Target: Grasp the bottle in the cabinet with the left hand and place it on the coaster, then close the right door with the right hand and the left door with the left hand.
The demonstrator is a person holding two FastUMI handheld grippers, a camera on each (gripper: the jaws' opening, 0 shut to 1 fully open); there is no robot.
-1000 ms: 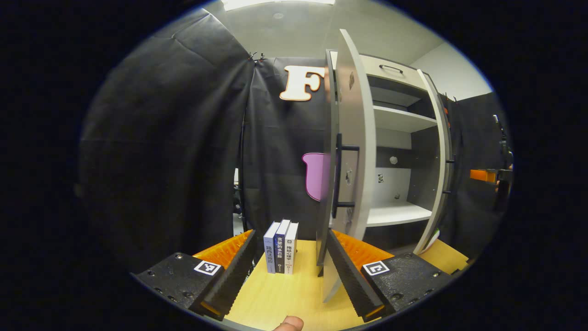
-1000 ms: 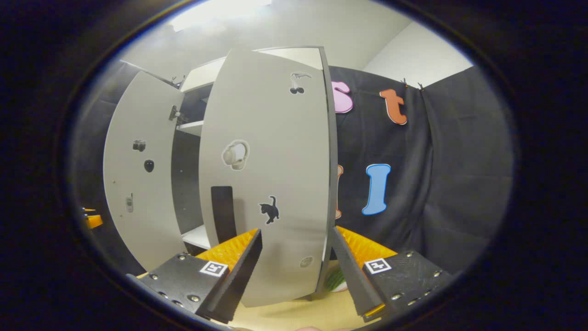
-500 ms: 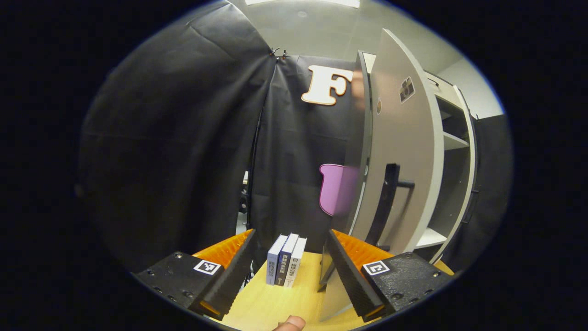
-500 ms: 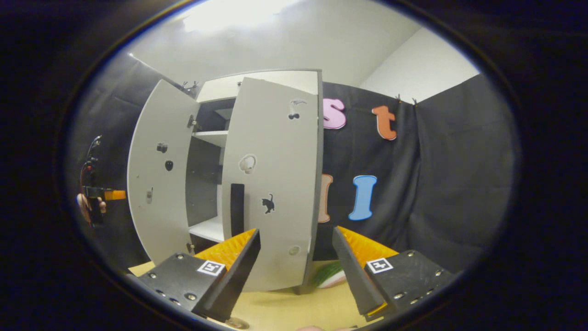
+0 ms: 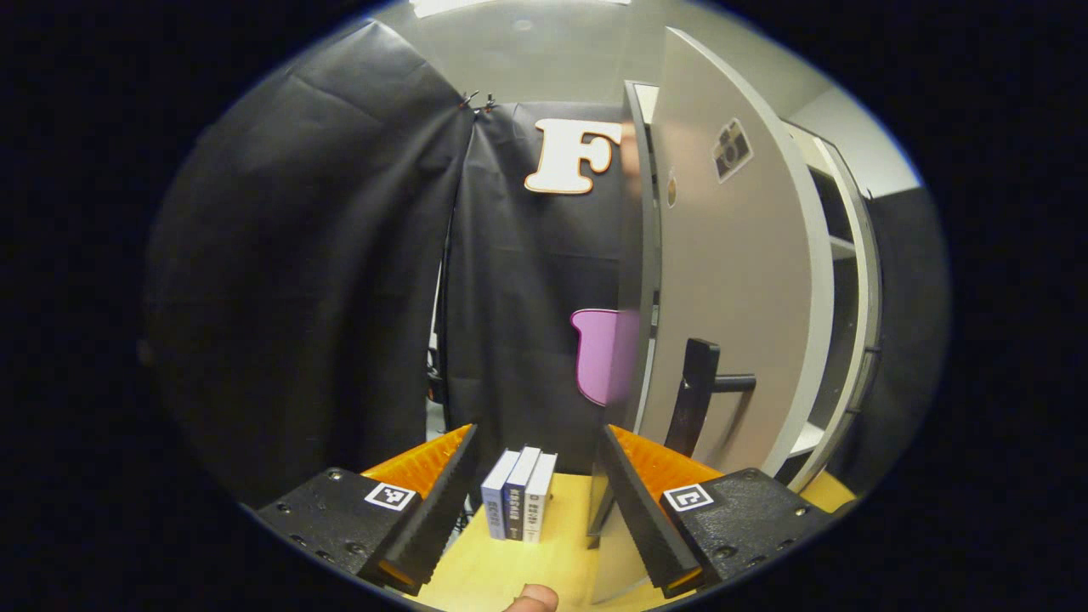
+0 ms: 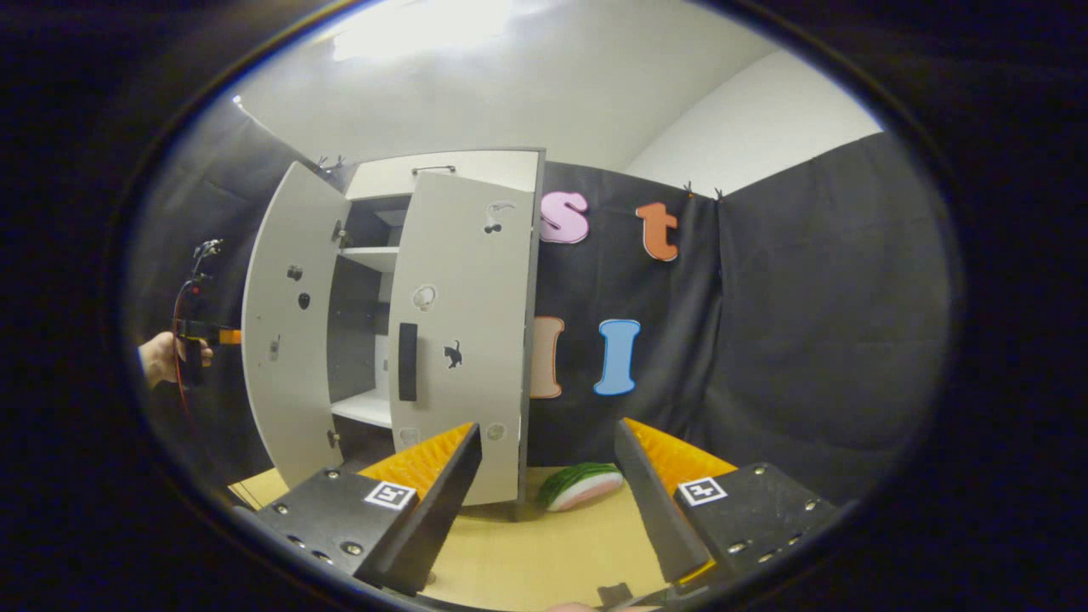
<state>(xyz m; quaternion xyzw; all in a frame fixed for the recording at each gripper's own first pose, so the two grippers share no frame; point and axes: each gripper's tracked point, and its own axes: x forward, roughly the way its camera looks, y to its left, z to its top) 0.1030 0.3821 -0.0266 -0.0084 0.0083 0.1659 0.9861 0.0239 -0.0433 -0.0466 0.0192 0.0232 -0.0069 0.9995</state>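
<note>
The left door (image 5: 731,280) is partly open, right beside the left gripper (image 5: 534,501), whose fingers are spread wide and hold nothing. It looks stiff, flat and light. Push its smooth front near the black handle (image 5: 699,395)
</note>
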